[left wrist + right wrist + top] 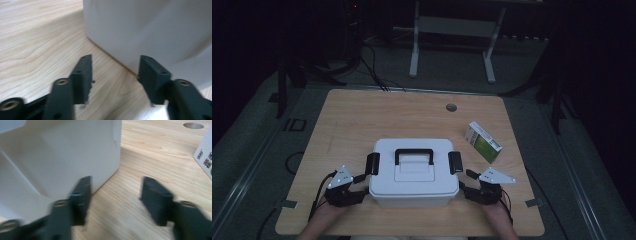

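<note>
Both the left gripper and right gripper stand spread, empty, flanking the white plastic lidded box with black handle; either could just shove it sideways.

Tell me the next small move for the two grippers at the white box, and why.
Probably bring each gripper up to the black latch on its own side. The white box is shut, with its left latch and right latch down. The left gripper and right gripper are open, empty and low beside the box walls, so they look poised to unlatch it.
</note>
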A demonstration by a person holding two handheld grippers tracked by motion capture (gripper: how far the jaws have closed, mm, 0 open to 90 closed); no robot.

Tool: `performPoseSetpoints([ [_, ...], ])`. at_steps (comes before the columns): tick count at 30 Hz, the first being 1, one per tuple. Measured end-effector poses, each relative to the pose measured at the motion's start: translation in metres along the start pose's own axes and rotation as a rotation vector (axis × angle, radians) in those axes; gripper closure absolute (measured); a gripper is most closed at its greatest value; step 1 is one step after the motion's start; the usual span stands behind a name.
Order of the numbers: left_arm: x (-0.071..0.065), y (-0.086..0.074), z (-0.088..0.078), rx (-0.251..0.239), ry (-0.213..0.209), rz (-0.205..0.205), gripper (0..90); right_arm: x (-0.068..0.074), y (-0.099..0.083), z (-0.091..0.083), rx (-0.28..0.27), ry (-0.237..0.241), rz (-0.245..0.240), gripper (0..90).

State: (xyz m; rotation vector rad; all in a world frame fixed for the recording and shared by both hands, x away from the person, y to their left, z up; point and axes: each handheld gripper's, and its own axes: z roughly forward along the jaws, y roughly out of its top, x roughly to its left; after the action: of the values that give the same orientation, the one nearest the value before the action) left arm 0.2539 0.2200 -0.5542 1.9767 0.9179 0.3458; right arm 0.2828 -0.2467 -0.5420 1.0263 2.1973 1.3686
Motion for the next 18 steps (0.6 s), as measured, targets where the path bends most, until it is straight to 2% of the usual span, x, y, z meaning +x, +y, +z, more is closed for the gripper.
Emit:
performPoseSetpoints([
  [2, 0.003, -0.001, -0.001, 0.014, -0.002, 0.0, 34.5, -0.004, -0.002, -0.001, 0.014, 0.024, -0.001, 16.7],
  [3, 0.004, -0.002, -0.002, 0.019, -0.017, 0.0, 31.4, -0.005, -0.003, -0.001, 0.015, 0.01, -0.005, 15.9],
  [5, 0.007, -0.004, -0.004, 0.029, -0.032, -0.001, 27.6, -0.008, -0.005, -0.003, 0.011, 0.035, 0.01, 13.7],
  [7, 0.009, -0.005, -0.007, 0.032, -0.044, 0.004, 27.5, -0.009, -0.007, -0.005, 0.017, 0.015, -0.001, 13.2],
  [9, 0.011, -0.005, -0.011, 0.036, -0.059, 0.002, 24.1, -0.012, -0.009, -0.007, 0.01, 0.036, -0.008, 13.0],
  [11, 0.013, -0.005, -0.012, 0.043, -0.064, 0.002, 21.1, -0.013, -0.01, -0.009, 0.006, 0.036, -0.011, 13.1],
  [12, 0.016, -0.005, -0.016, 0.073, -0.094, -0.006, 18.1, -0.014, -0.011, -0.011, 0.026, 0.025, -0.021, 13.3],
  [14, 0.017, -0.005, -0.017, 0.076, -0.082, 0.003, 18.2, -0.016, -0.012, -0.013, 0.03, 0.029, -0.027, 13.4],
  [18, 0.018, -0.004, -0.023, 0.1, -0.103, 0.007, 18.3, -0.016, -0.016, -0.015, 0.039, 0.04, -0.026, 13.4],
])
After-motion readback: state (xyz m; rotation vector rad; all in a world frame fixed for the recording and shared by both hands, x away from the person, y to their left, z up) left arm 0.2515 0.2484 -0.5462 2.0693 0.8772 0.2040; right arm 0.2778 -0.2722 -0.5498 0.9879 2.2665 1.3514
